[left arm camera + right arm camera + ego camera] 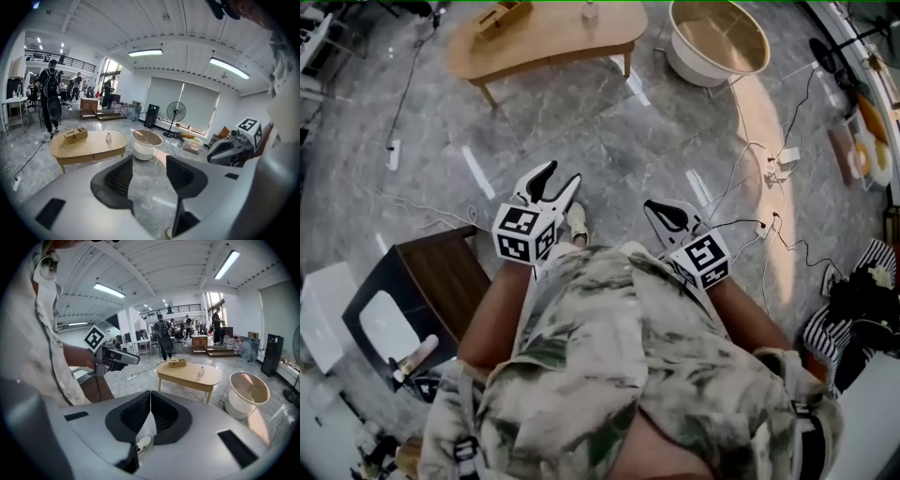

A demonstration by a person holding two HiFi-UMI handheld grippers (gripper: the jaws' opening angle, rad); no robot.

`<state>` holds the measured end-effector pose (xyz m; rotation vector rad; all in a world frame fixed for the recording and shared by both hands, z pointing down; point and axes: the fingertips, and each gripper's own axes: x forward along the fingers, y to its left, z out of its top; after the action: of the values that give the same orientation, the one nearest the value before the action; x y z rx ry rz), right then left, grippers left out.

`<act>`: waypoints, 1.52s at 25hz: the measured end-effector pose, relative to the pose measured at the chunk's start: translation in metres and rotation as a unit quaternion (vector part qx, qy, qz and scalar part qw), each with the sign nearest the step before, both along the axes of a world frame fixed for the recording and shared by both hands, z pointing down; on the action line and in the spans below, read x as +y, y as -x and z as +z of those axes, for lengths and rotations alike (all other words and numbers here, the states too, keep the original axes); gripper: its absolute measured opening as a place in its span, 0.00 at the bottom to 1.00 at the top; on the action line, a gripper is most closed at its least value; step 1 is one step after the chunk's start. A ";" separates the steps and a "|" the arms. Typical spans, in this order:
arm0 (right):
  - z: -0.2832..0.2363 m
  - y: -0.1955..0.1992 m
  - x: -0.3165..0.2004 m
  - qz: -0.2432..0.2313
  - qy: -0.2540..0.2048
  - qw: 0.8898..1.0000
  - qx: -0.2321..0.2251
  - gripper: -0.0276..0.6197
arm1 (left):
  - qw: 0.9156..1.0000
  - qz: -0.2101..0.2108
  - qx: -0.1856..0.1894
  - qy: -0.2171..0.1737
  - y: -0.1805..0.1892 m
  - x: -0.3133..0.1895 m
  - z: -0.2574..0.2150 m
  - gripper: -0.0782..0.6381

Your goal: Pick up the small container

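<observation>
Between the jaws of the left gripper [560, 176] is only bare marble floor [609, 131]: they stand wide apart and hold nothing. The right gripper [661, 211] hangs beside it at 3 o'clock, its jaws brought together at the tips, with nothing pinched between them. Both are held low against the person's body, pointing toward 12 o'clock in the head view.

The small container [590, 11], a little white bottle, stands on the wooden table [572, 42] well apart from both tools, across open floor. From the left gripper it lies at roughly 12 o'clock, a touch toward 1; from the right gripper it lies at 11 o'clock. In the left gripper view it sits up and to the left of the gap, at about 11 o'clock. It looks upright, its long axis vertical, though it is too small to be sure. A wooden box [503, 17] rests on the same table at the bottle's 9 o'clock, apart from it.

The left gripper looks slightly nearer and is already spread, so it seems the likelier one to reach, approaching level from the side.
</observation>
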<state>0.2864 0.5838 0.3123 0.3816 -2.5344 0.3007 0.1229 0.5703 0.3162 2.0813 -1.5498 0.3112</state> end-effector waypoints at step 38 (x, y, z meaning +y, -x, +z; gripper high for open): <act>0.019 0.172 -0.285 -0.009 0.033 0.999 -0.007 0.08 | 1.000 0.014 -0.013 0.013 0.151 -0.302 0.040 0.43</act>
<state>0.1140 0.2987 0.3317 0.3309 -2.5318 0.3808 -0.0278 0.2682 0.3558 2.0881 -1.5251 0.3678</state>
